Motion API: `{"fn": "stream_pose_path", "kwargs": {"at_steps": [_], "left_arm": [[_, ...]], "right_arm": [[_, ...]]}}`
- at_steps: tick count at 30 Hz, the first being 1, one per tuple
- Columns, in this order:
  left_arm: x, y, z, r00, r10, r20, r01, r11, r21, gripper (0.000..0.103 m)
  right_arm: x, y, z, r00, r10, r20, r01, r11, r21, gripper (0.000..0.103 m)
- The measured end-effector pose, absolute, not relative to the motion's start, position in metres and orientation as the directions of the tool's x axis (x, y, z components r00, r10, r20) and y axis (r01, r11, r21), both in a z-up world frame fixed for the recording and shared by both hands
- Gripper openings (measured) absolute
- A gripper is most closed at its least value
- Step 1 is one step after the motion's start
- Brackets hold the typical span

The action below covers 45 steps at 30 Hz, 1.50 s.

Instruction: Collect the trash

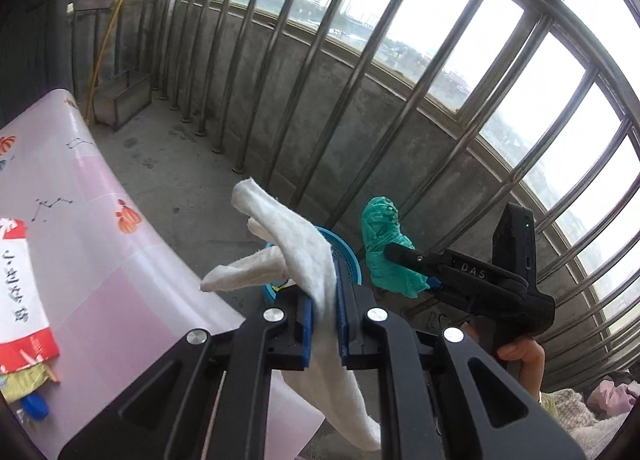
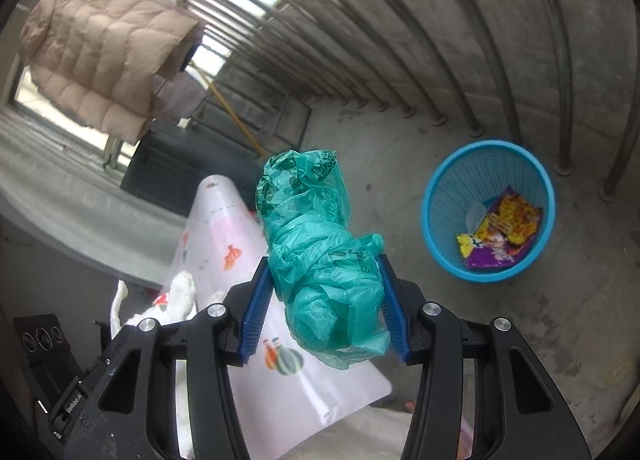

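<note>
My left gripper [image 1: 324,320] is shut on a crumpled white tissue [image 1: 296,244], held above the table's edge. My right gripper [image 2: 326,308] is shut on a crumpled green plastic bag [image 2: 320,256]; it also shows in the left wrist view [image 1: 384,248]. A blue waste basket [image 2: 440,199] stands on the concrete floor to the right, holding a yellow and purple snack wrapper [image 2: 500,232]. In the left wrist view only part of the basket's rim [image 1: 348,256] shows behind the tissue.
A table with a pink patterned cloth [image 1: 100,244] is at left, carrying a red and white packet [image 1: 20,292] and small items. A metal railing [image 1: 360,99] and low concrete wall run behind. A beige padded jacket [image 2: 104,55] hangs above.
</note>
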<state>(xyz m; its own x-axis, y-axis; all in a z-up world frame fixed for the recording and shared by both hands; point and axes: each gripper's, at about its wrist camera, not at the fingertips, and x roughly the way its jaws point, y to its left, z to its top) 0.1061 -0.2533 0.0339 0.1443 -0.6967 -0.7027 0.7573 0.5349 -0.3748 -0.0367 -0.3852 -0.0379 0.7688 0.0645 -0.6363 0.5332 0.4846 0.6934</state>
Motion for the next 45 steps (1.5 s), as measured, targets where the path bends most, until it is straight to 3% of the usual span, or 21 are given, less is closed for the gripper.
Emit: {"fn": "stream_pose_path", "kwargs": {"at_steps": [11,13,14,15,18,20,26,31,39,43,45], "left_arm": [[0.132,-0.434,-0.036,0.03,-0.596,-0.802,0.836,0.455,-0.307,0.01],[0.134,-0.456,-0.052,0.047,-0.573,-0.818,0.855,0.446,-0.263,0.026],[0.135,-0.463,-0.061,0.057,-0.554,-0.83,0.863,0.446,-0.239,0.046],[0.136,-0.469,-0.069,0.072,-0.542,-0.837,0.864,0.454,-0.22,0.054],[0.143,-0.468,-0.086,0.084,-0.527,-0.846,0.84,0.494,-0.224,0.063],[0.147,-0.459,-0.088,0.073,-0.535,-0.841,0.819,0.513,-0.255,0.069],[0.145,-0.421,-0.057,0.112,-0.625,-0.772,0.828,0.489,-0.275,0.076],[0.145,-0.415,-0.031,0.101,-0.704,-0.703,0.839,0.441,-0.32,0.077],[0.145,-0.435,-0.022,0.034,-0.716,-0.697,0.807,0.431,-0.403,0.077],[0.145,-0.402,-0.005,0.041,-0.728,-0.684,0.8,0.434,-0.414,0.077],[0.147,-0.375,0.007,0.068,-0.722,-0.689,0.793,0.457,-0.402,0.083]], "right_arm": [[-0.041,-0.465,-0.122,0.678,-0.022,-0.734,0.699,0.328,0.636,0.051],[-0.031,-0.48,-0.145,0.675,0.011,-0.737,0.698,0.314,0.644,0.056],[-0.025,-0.486,-0.16,0.67,0.039,-0.742,0.699,0.305,0.647,0.065],[-0.021,-0.491,-0.176,0.666,0.069,-0.743,0.699,0.29,0.654,0.071],[-0.023,-0.493,-0.21,0.556,0.075,-0.828,0.794,0.244,0.556,0.071],[-0.033,-0.488,-0.217,0.556,0.065,-0.829,0.805,0.206,0.556,0.071],[-0.051,-0.467,-0.194,0.594,-0.013,-0.804,0.788,0.208,0.579,0.072],[-0.052,-0.466,-0.168,0.646,-0.049,-0.762,0.749,0.233,0.62,0.072],[-0.075,-0.465,-0.149,0.676,-0.123,-0.727,0.729,0.261,0.633,0.073],[-0.054,-0.464,-0.16,0.688,-0.054,-0.724,0.7,0.313,0.642,0.072],[-0.028,-0.458,-0.164,0.7,0.009,-0.714,0.663,0.364,0.654,0.072]]}}
